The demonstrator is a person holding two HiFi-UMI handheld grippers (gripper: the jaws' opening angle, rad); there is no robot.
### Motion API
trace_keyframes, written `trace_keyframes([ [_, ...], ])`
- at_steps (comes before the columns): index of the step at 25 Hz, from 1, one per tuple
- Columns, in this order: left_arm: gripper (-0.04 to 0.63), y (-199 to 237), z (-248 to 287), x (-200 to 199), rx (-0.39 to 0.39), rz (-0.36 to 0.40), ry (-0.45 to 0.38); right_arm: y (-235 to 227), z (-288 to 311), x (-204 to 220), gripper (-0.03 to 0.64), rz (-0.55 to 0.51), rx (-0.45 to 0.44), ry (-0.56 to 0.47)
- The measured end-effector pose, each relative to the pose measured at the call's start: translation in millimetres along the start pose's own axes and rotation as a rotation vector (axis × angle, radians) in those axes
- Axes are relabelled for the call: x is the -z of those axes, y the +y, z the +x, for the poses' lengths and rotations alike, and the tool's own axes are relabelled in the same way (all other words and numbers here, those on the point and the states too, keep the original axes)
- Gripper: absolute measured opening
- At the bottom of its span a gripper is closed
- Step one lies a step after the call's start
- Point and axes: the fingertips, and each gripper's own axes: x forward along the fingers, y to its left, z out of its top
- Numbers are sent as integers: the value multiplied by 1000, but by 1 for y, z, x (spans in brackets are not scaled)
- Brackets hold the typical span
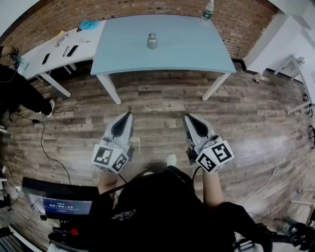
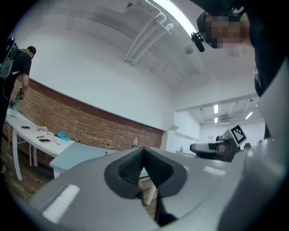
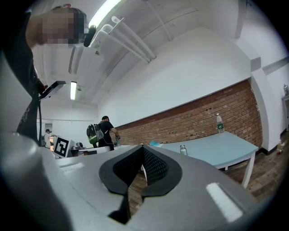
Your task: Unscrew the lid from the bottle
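Looking down, head view: 1 small metal-looking bottle (image 1: 152, 41) w/ lid (image 1: 152, 35) stands upright mid blue table (image 1: 197, 54), 12 o'clock, well apart from both tongs. Left gripper (image 1: 129, 114) & right gripper (image 1: 187, 117): 2, closed, empty. 1 plastic water bottle (image 1: 208, 10) at 1 o'clock.

Left gripper view: jaws together, nothing between.

Right gripper view: same; small bottle at 3 o'clock of the jaw tips.

Prob. rigid, light, slick: clamp body w/ one, lid w/ other.
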Motion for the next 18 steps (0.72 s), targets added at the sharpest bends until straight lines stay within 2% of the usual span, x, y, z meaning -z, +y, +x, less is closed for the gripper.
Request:
trace_keyframes([
  [18, 0, -7, 57, -8, -8, 29, -25, -54, 16, -13, 2, -19, -8, -6],
])
